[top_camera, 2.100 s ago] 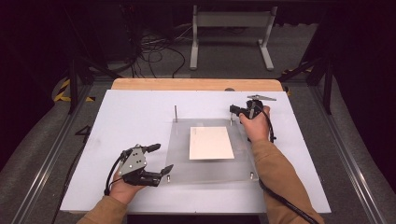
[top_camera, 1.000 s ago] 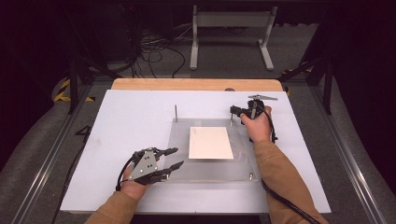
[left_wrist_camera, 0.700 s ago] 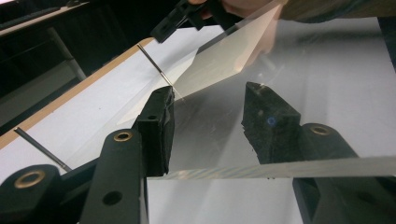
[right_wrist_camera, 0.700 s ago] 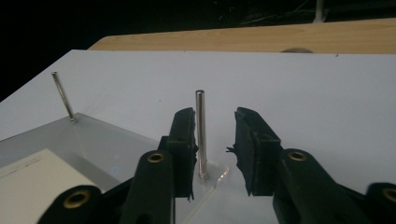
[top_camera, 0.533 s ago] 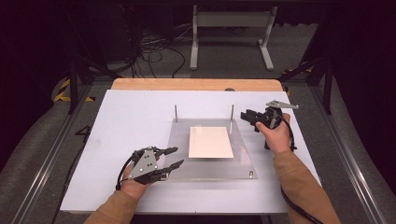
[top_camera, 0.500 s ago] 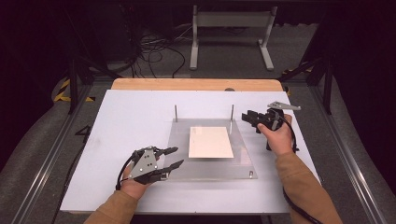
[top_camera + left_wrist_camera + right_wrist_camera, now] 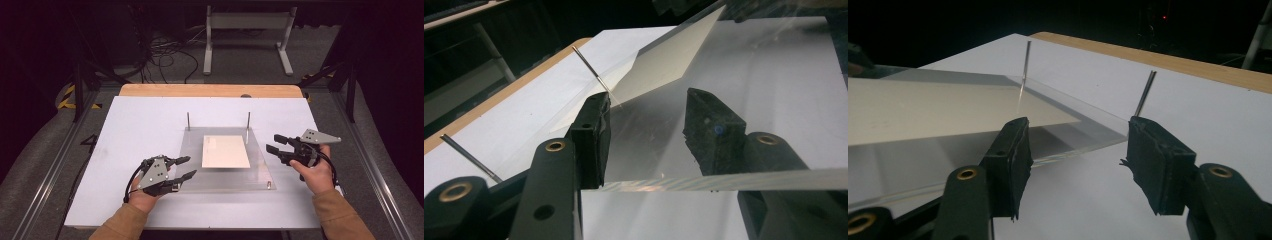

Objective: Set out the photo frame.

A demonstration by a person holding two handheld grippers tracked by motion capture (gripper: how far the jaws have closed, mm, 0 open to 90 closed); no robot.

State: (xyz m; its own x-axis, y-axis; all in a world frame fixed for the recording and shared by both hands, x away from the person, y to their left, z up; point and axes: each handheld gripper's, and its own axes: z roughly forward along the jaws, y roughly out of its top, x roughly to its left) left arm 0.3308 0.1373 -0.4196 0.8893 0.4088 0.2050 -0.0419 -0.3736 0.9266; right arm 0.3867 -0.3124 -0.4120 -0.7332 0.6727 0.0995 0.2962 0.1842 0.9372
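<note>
Plate of clear plastic: lies flat at the middle of the white table cover, with a pale card resting flat on its middle. Carries two thin metal pins, upright at the far left corner and the far right corner, and a short stud at the near right corner.

Left gripper: sits at the plate's near left corner, tips pointing across the left edge toward the card. Jaws parted to a middling gap, clamped on nothing. From the left gripper view: tips reach in over the plate, with the clear near edge crossing in front of both jaws, the card beyond and one pin slanting behind the left jaw. Whether a pad touches the plastic, cannot tell.

Right gripper: hangs just off the plate's right edge, near but apart from it, tips aimed at the card. Jaws have just been opening, now fairly wide, with nothing between them. From the right gripper view: gap frames the plate's corner and bare white cover, with the card at left and both pins standing behind.
</note>
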